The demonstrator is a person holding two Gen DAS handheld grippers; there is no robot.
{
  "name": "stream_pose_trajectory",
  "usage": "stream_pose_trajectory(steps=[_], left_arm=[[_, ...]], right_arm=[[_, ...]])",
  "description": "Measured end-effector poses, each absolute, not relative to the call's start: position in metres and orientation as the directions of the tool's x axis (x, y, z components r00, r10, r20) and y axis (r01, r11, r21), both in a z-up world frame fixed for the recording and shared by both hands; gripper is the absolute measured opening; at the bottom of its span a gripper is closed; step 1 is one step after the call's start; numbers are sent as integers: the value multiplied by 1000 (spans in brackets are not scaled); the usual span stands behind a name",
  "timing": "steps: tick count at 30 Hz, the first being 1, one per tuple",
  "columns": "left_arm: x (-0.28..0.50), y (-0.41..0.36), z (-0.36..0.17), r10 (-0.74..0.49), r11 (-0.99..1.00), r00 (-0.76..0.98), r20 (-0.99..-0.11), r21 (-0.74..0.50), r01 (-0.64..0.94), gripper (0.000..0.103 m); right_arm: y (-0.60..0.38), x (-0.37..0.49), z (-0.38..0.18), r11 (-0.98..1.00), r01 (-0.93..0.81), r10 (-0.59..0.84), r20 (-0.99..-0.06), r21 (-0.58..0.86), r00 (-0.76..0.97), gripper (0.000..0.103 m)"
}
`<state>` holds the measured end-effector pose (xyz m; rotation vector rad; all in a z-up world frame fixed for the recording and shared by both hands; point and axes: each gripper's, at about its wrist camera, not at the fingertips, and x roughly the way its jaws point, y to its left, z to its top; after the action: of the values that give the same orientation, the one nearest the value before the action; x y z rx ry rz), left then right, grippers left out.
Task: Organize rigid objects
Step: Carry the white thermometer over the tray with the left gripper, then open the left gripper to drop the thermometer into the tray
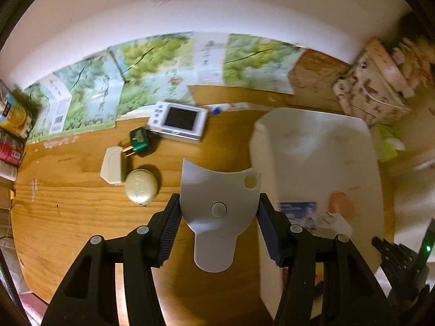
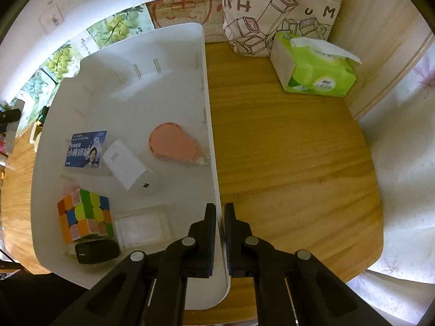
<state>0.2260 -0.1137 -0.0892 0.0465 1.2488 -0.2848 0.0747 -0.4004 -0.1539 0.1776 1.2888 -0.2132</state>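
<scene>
My left gripper (image 1: 218,214) is shut on a flat grey plastic piece (image 1: 217,190) with a notched top and holds it above the wooden table, just left of the white storage bin (image 1: 312,141). My right gripper (image 2: 219,217) is shut on the bin's right wall (image 2: 210,135). Inside the bin lie a Rubik's cube (image 2: 84,218), a white charger block (image 2: 127,165), a blue card (image 2: 85,149), a pink correction-tape dispenser (image 2: 174,145), a clear case (image 2: 142,228) and a black block (image 2: 96,251). On the table left of the bin lie a white device with a dark screen (image 1: 178,121), a green plug adapter (image 1: 138,141), a beige adapter (image 1: 112,165) and a gold round case (image 1: 141,186).
Printed grape-pattern cartons (image 1: 152,62) line the wall behind the table. A canvas bag (image 2: 277,13) and a green tissue pack (image 2: 315,65) stand on the table right of the bin. Boxes and books (image 1: 11,125) are stacked at the far left.
</scene>
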Motion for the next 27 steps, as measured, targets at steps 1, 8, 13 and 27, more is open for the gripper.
stream_pose_trajectory(steps=[1, 8, 13, 27], left_arm=[[222, -118, -86, -196, 961, 290, -937, -124, 248, 59], [194, -166, -74, -246, 931, 287, -926, -143, 336, 59], [177, -196, -80, -268, 914, 258, -928, -161, 372, 59], [169, -195, -90, -226, 935, 262, -938, -135, 327, 80]], right_arm=[[-401, 75, -154, 968, 251, -51, -963, 18, 263, 5], [-404, 75, -154, 978, 202, -9, -964, 46, 265, 4], [-405, 76, -153, 984, 169, 10, -964, 57, 265, 4], [-404, 79, -150, 991, 125, 15, -965, 50, 262, 4]])
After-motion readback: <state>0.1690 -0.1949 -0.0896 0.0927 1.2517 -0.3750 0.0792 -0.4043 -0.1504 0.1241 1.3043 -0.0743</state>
